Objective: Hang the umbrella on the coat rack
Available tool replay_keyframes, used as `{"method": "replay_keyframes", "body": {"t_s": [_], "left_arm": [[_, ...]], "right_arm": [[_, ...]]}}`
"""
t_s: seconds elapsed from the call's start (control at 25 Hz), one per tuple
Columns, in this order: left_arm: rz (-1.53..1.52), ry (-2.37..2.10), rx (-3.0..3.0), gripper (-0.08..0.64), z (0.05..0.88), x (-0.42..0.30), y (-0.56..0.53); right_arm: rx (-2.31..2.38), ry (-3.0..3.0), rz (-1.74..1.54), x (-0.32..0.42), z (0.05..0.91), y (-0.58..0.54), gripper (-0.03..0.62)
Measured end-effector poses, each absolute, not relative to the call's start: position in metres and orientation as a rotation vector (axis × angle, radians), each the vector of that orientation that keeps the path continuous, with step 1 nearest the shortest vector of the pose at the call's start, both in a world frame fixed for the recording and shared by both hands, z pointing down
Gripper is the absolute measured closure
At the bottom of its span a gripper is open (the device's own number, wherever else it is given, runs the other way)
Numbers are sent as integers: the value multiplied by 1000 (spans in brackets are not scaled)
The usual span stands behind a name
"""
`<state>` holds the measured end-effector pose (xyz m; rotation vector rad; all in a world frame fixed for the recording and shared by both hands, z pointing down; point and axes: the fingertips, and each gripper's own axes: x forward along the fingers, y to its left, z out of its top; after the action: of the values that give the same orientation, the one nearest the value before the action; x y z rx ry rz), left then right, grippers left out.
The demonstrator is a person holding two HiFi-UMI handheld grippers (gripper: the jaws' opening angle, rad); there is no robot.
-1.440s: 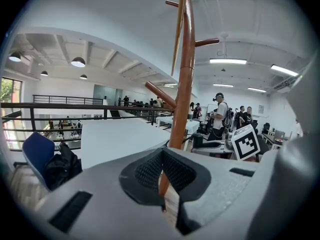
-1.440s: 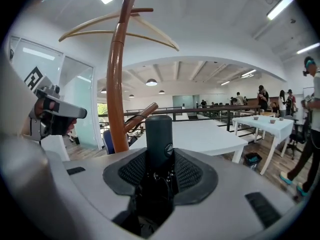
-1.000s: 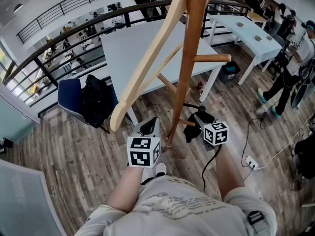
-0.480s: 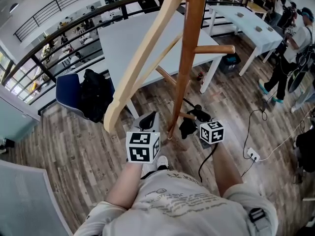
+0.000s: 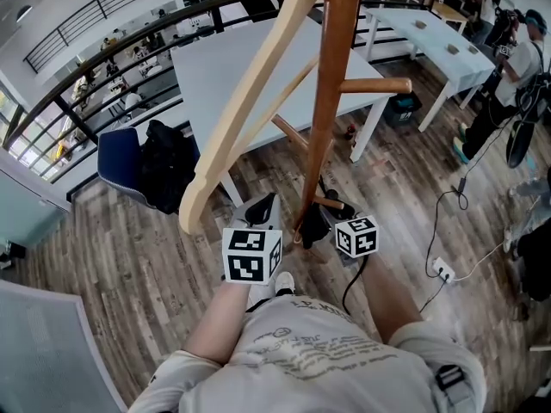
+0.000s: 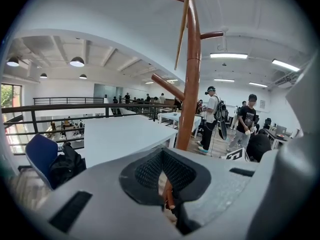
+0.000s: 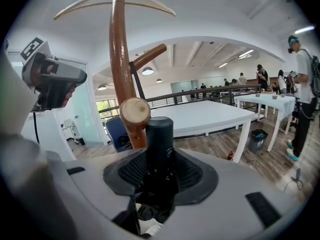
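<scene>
The wooden coat rack (image 5: 323,101) rises right in front of me, with a pale curved arm (image 5: 250,110) and short pegs. My right gripper (image 5: 331,224) is shut on a black folded umbrella (image 5: 317,222), low beside the rack's pole. In the right gripper view the umbrella's black handle (image 7: 159,139) sticks up between the jaws of the right gripper (image 7: 160,184), just right of a round peg end (image 7: 134,112). My left gripper (image 5: 258,212) hovers left of the pole. In the left gripper view the left gripper (image 6: 164,184) is shut and holds nothing, with the pole (image 6: 190,99) ahead.
A large white table (image 5: 250,67) stands behind the rack. A blue chair (image 5: 119,166) with a black bag (image 5: 168,169) is at the left by the railing (image 5: 77,101). Further right are another table (image 5: 439,46), people (image 5: 508,84), a floor cable (image 5: 448,222) and a power strip (image 5: 439,284).
My right gripper has carried the umbrella left, closer to the rack's pole and low peg. The left gripper has stayed almost in place.
</scene>
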<state>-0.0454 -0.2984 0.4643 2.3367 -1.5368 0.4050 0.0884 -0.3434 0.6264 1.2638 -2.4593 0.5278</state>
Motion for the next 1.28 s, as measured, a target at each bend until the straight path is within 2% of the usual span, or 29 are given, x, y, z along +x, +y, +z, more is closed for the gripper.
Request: {"method": "replay_keyframes", "body": {"t_s": [0.32,0.36,0.48,0.6,1.12,1.28], "left_arm": [[385,-1519,2350,555,463,-35,-297],[373,-1519,2353,555,463,-34,-297],[330,-1513,2369,555,464,-30,-294],[303,-1491,2387,555,464,-21,-291],[180,-1410,2491,555,442,19,-282],[158,-1416,2493,555,436,24,-279]], "right_arm": [[1297,-2470,442,98,615,-330,420],[1285,-2466,444,99,614,-325,438],[1289,-2452,441,103,610,-311,555],[1340,-2463,424,113,597,-301,586],[1642,-2643,170,135,406,-270,592],[1676,-2651,86,136,378,-258,592]]}}
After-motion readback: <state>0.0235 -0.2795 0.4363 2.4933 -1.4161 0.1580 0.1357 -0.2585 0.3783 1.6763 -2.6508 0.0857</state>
